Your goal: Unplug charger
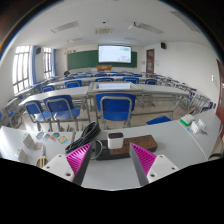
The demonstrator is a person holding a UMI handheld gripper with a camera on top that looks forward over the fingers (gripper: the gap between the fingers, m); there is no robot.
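White charger [115, 140] sits just beyond the open tool [113, 160], its plug and cable hard to see

Magenta finger pads [82, 153], blue chairs [116, 106], white desk [185, 140], brown block [140, 143], green chalkboard [84, 59], white walls [185, 55]

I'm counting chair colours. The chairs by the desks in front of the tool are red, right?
Not red: the gripper view shows blue chairs by the desks. They do stand in front of the tool, whose fingers are open, holding nothing.
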